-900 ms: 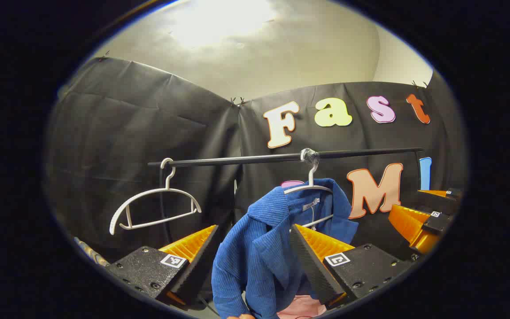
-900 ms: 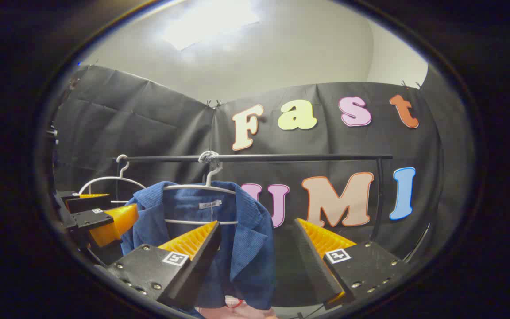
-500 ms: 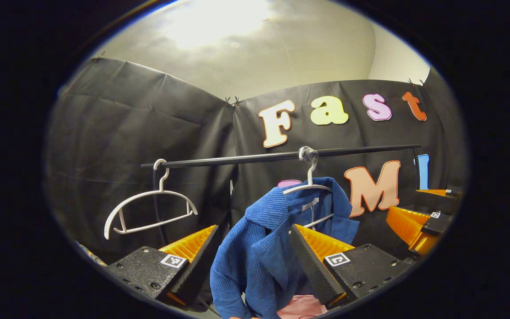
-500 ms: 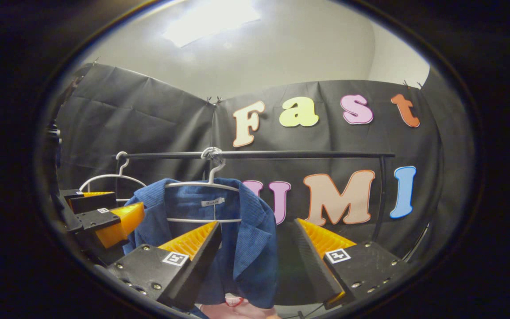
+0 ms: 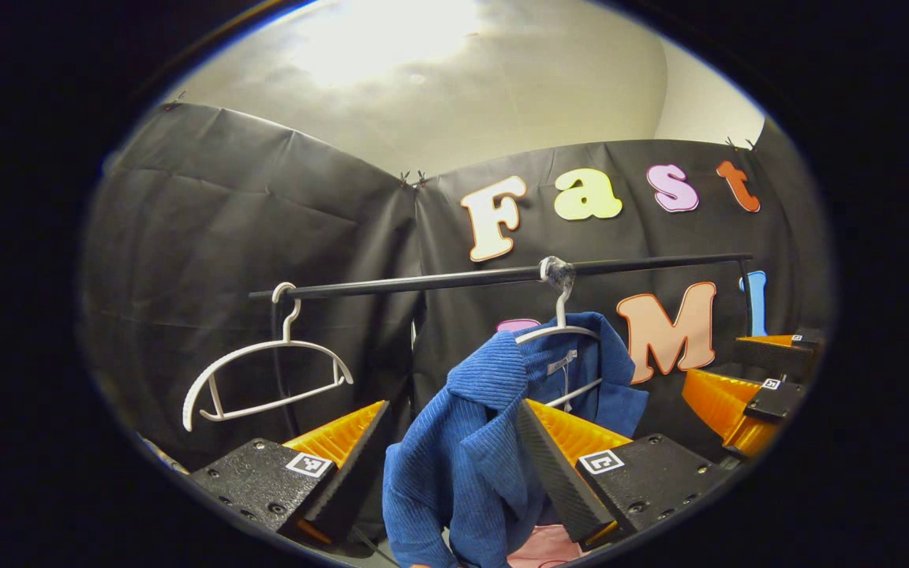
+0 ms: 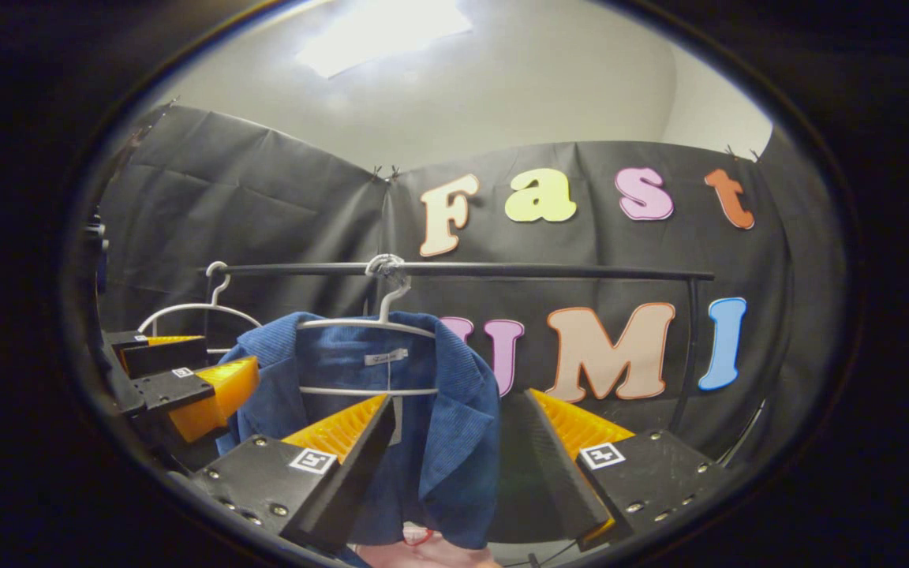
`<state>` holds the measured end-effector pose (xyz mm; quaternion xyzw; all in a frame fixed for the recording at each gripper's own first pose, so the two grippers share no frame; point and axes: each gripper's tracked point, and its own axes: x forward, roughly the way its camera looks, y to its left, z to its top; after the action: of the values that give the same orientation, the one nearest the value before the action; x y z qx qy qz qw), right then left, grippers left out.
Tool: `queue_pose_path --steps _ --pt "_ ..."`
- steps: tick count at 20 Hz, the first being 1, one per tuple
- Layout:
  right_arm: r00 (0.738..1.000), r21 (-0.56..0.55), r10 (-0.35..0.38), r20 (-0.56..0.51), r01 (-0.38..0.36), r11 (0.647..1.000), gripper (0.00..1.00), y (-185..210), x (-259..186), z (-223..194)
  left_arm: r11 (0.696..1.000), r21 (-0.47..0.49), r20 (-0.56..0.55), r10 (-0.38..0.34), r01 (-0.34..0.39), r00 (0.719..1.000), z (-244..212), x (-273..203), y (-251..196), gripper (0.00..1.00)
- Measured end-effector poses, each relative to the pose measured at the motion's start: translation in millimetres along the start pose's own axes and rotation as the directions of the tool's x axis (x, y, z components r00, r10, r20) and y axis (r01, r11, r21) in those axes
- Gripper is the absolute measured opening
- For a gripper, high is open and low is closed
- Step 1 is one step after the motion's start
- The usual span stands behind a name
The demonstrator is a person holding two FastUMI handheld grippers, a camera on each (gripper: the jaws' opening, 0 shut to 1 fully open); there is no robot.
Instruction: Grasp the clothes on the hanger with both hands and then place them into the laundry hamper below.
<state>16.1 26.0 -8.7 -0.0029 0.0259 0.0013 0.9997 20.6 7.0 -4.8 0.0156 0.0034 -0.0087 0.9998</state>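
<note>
Corduroy jacket [image 5: 466,442], blue, hangs on a white hanger [image 5: 559,331] from the black rail [image 5: 454,278] that crosses the middle of the left gripper view; the hanger's hook is wrapped with tape where it meets the rail. A second white hanger [image 5: 265,379], bare, hangs at the rail's left end, in the left half of the frame. The left tongs [image 5: 452,457] stand spread at the bottom of that view, and a fold of the jacket's front and collar drops between the two fingers; whether either finger touches the cloth cannot be told. Something pink [image 5: 545,546] shows at the bottom edge below the jacket.

In the right gripper view the jacket [image 6: 431,442] sits lower centre, collar open over its hanger [image 6: 368,323], with the rail [image 6: 502,270] running across above it. The right tongs [image 6: 454,454] are also wide apart, the jacket's right lapel lying in the gap behind them. The left tongs [image 6: 178,371] appear at the left edge of this view, beside the jacket's shoulder.
</note>
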Motion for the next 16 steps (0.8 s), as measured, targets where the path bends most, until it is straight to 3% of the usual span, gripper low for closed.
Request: queue_pose_path --steps 9,16 --pt "1.000 -0.006 0.002 -0.026 -0.002 1.000 0.96 1.0 2.0 -5.4 1.000 0.021 0.004 -0.016 0.016 1.000 -4.9 -3.6 -9.5 0.98" --pt "0.999 -0.031 0.031 -0.035 -0.032 0.999 0.96 0.2 2.1 -13.2 1.000 0.008 -0.083 -0.006 0.006 0.997 -43.0 3.8 -24.6 0.96"
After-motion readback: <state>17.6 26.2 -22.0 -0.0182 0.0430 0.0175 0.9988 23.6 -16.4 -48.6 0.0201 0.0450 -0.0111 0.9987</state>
